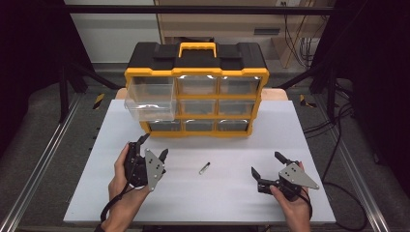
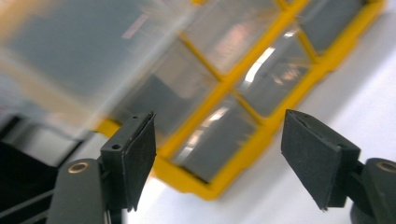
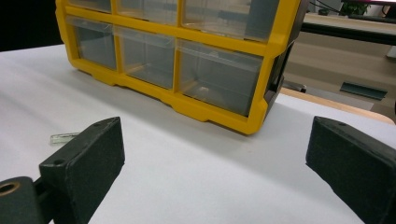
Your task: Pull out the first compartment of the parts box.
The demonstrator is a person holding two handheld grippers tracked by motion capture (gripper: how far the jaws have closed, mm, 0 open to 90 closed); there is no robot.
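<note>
Looks like I'm between steps here; my left gripper (image 1: 153, 147) and right gripper (image 1: 265, 163) both spread, holding nothing; top-left drawer (image 1: 150, 98) of the organizer (image 1: 197, 72) pulled out; small vial (image 1: 204, 167) lying between them on the table (image 1: 193, 198), so probably I pinch that next.

1. Drawer organizer (image 1: 196, 72): yellow frame, black top, yellow handle (image 1: 197, 49), clear drawers.
2. Table (image 1: 232, 193) beneath the organizer: plain white.
3. Grippers before the organizer: black, with grey plates (image 1: 153, 168).

No text, label or number can be read anywhere (the organizer cabinet (image 1: 196, 89) bears no legible marking).
</note>
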